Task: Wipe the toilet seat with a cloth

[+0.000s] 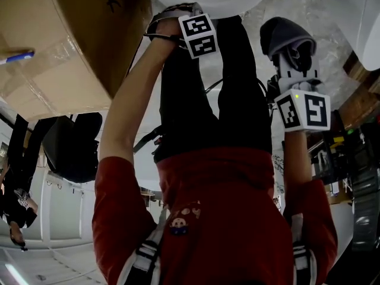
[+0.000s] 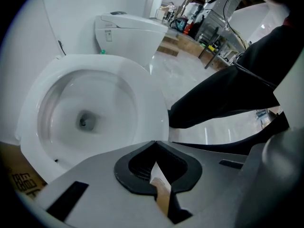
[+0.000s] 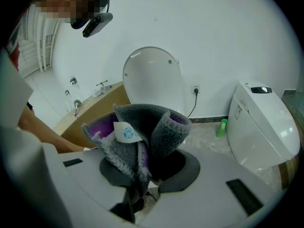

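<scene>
Cloth point(image 3: 142, 132), grey outside with a purple lining and a white label, is bunched up and clenched between the jaws of the right gripper point(image 3: 149, 167). Most of it stands proud beyond the tips. Held that way, the loose folds would meet the porcelain before the hard jaws do. This gripper hangs in front of the toilet point(image 2: 31, 137), apart from it, so no wiping contact is made yet.

The seat point(image 2: 142, 99) appears to be the broad white ring lying flat round the bowl. The lid point(image 3: 152, 77) is tipped upright against the wall behind it, which leaves the whole top of the ring open to a pass of the cloth.

The left gripper point(image 2: 154, 144) points steeply down near the ring's rim, and whether it touches cannot be told. Its jaws are pressed together with nothing caught between them. It seems to be kept shut and close by only to stay out of the cloth's way.

A box point(image 1: 65, 46) stands on the floor just beside the toilet. A second toilet point(image 3: 263, 122) stands farther along the wall, with a green bottle point(image 3: 221, 127) on the floor between the two. The box crowds one side, so an approach from the front looks easiest.
</scene>
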{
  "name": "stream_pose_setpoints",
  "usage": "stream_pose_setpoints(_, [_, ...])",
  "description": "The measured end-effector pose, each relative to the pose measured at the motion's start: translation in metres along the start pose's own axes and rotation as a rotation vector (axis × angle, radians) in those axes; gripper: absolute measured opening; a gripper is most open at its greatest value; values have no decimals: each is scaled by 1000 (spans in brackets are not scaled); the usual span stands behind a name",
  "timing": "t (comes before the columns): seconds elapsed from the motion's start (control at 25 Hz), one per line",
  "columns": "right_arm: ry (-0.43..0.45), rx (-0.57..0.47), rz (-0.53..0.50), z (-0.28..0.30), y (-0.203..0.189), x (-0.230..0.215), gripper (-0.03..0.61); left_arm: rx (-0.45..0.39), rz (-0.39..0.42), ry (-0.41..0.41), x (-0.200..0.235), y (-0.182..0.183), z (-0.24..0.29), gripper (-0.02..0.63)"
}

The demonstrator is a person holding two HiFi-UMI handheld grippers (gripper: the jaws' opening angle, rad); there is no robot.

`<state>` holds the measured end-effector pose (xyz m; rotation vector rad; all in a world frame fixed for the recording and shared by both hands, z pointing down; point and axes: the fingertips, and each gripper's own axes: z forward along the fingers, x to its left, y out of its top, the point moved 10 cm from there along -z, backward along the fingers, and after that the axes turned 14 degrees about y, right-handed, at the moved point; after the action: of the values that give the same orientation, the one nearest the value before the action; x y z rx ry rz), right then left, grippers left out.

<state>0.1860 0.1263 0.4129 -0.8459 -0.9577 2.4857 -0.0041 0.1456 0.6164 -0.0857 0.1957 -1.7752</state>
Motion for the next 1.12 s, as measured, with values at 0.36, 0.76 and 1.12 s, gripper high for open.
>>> stream_pose_setpoints(0.36, [-2,85,-78,51,13,-38,81,-138,-120,69,-6,-12,-10,14])
stream_pose_setpoints(0.76, [78,162,-272,205,58,-50,81,-559,-634,382,14,-44,-75,14])
stream_pose_setpoints(1.12, [135,298,-546,355,95,4,81,-701,-927,801,39,-97,-138,14])
